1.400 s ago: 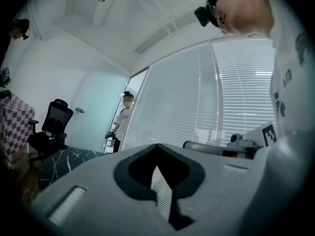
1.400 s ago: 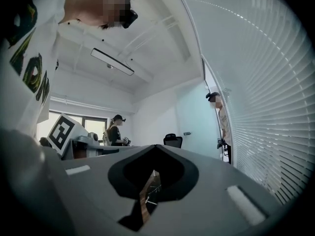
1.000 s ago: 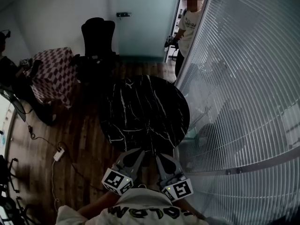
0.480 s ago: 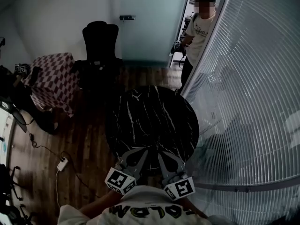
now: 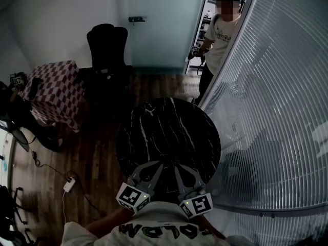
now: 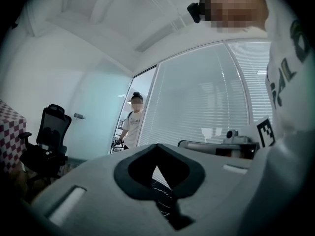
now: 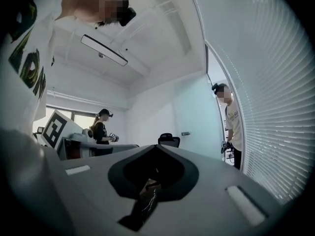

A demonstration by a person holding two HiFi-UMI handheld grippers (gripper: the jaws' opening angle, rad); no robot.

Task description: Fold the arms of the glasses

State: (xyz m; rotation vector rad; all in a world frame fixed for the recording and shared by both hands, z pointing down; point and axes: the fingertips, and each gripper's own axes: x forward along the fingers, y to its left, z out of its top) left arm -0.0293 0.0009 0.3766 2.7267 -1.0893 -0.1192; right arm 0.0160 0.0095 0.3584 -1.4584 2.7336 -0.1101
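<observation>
No glasses show in any view. A round black marble table (image 5: 169, 132) stands right in front of me, and its top looks bare. I hold both grippers level, close to my chest, over the table's near edge. The jaws of my left gripper (image 5: 159, 164) meet at the tips with nothing between them, and the left gripper view shows this gripper (image 6: 156, 145) the same way. Beside it, my right gripper (image 5: 177, 167) is shut too; in the right gripper view this gripper (image 7: 157, 146) holds nothing.
A glass wall with blinds (image 5: 271, 111) runs along the right of the table. A person (image 5: 218, 40) stands in the doorway behind it. A black office chair (image 5: 106, 50) and a checkered-cloth table (image 5: 54, 88) stand at the left. A power strip (image 5: 69, 184) lies on the wooden floor.
I have moved toward the marble table with both grippers carried along, still shut and side by side. The table now sits closer under them.
</observation>
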